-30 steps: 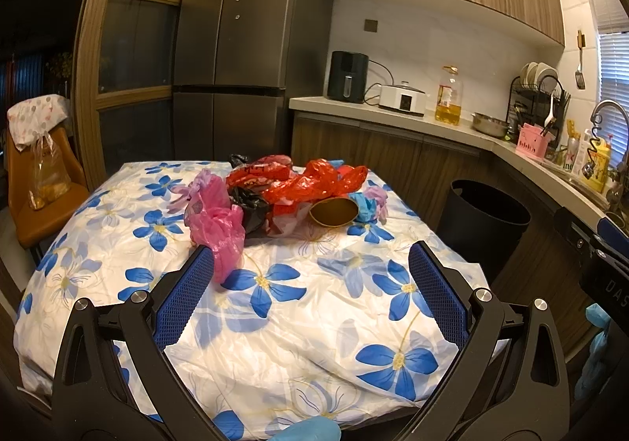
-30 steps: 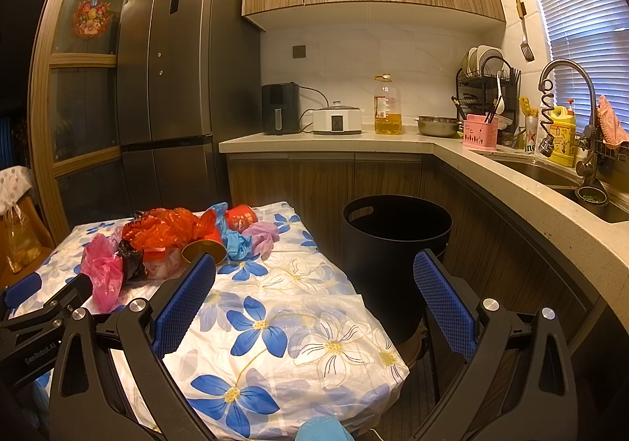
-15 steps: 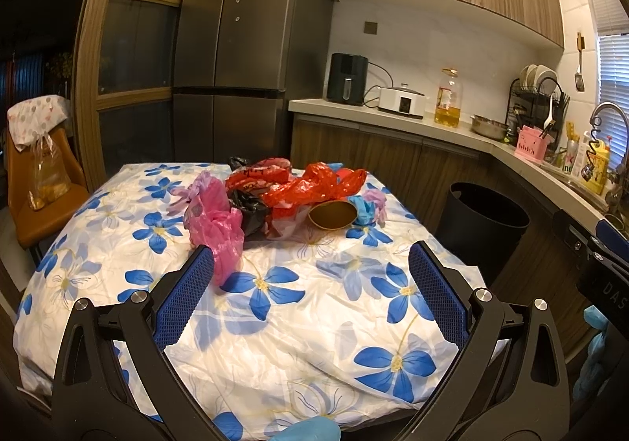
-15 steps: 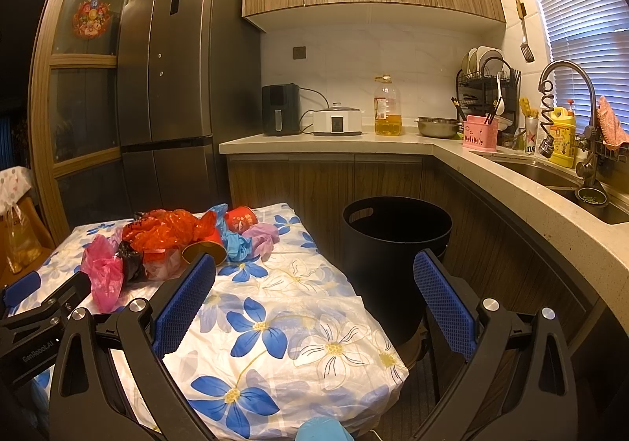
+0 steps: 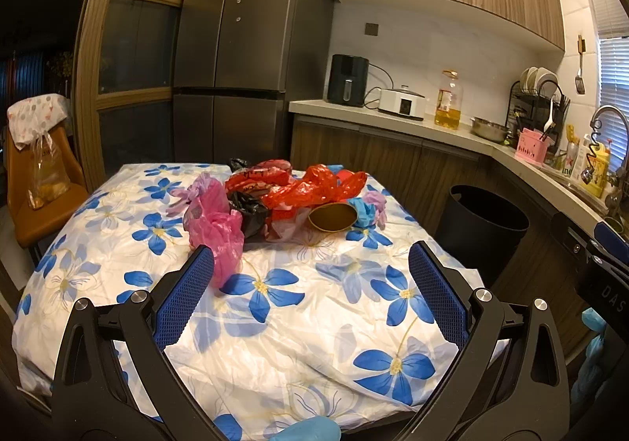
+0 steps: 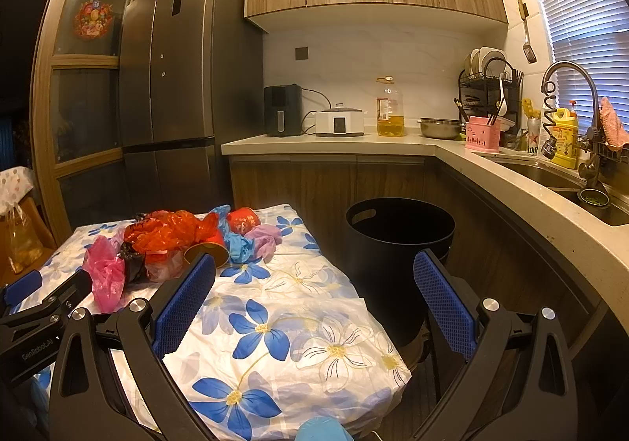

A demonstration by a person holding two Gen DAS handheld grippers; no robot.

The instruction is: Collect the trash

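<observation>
both the left gripper [image 5: 310,276] and right gripper [image 6: 314,283] hover with jaws wide apart, holding nothing. the pink bag [image 5: 214,228] is flimsy; a shallow pinch could slip, or snag the floral cloth [image 5: 314,307] and drag the pile short of the black bin [image 6: 399,244].

Table with blue-flowered white plastic cloth [image 5: 275,307]: trash heap on its far half. Crumpled pink plastic bag [image 5: 214,226] at the heap's left; crumpled black plastic bag [image 5: 247,209] just right of it; crumpled red plastic bags [image 5: 310,185] behind; brown paper cup [image 5: 330,217] lying on its side at the right front. Round black plastic bin [image 6: 399,244] on the floor right of the table, before the wooden cabinets [image 6: 326,181].
</observation>
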